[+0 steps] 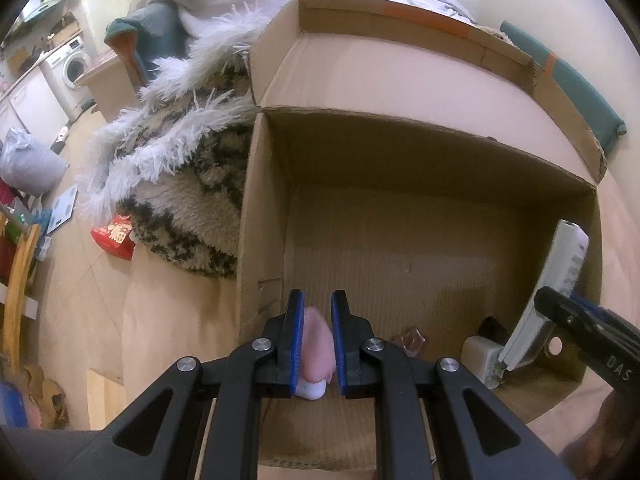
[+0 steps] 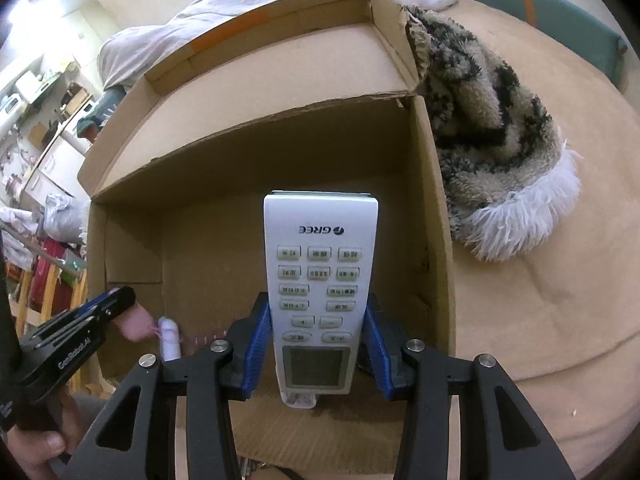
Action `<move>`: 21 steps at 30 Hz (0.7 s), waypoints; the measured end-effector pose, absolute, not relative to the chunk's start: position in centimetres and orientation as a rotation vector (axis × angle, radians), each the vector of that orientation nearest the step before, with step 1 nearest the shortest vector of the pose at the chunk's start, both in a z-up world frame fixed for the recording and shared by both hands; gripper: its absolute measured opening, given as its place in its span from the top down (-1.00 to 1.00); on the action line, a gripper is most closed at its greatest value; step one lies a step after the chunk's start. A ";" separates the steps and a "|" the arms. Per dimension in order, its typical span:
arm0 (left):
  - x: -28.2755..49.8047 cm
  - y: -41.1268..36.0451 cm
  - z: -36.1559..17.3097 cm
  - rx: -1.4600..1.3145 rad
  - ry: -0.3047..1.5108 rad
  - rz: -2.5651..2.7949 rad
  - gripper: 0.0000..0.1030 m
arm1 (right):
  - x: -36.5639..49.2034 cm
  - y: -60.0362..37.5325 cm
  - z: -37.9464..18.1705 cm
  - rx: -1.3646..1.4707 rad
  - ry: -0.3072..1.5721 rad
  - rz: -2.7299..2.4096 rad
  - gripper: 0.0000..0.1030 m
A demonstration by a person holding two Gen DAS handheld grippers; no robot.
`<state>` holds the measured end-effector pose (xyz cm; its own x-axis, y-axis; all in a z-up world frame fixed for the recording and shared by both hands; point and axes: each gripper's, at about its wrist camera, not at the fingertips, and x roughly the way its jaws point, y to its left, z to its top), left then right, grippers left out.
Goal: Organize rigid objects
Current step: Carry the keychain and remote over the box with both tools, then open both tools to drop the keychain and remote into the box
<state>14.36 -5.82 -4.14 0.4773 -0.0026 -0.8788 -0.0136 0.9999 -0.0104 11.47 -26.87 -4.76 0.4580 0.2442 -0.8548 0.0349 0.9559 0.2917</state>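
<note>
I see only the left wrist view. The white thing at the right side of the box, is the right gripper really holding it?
Observer: Yes. The right gripper has its fingers pressed on both long sides of the remote control.
Operator: Which face is up?
Observer: The button face; the screen end is nearest the gripper.
Operator: Can you read any brand?
Observer: GREE, printed near the far end.

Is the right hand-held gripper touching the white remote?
Touching. The right wrist view shows the right hand-held gripper with both blue pads pressed against the sides of the white remote, over the cardboard box.
</note>
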 end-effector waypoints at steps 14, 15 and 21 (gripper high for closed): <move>13.8 -7.6 -4.0 -0.021 1.064 -0.050 -0.22 | 11.6 -27.6 -4.3 0.364 1.070 0.131 -0.39; 13.6 -7.8 -3.9 -0.006 1.056 -0.046 -0.25 | 11.6 -27.8 -4.2 0.372 1.064 0.131 -0.42; 13.5 -8.3 -3.4 0.013 1.049 -0.051 -0.29 | 11.4 -27.8 -3.7 0.373 1.051 0.138 -0.48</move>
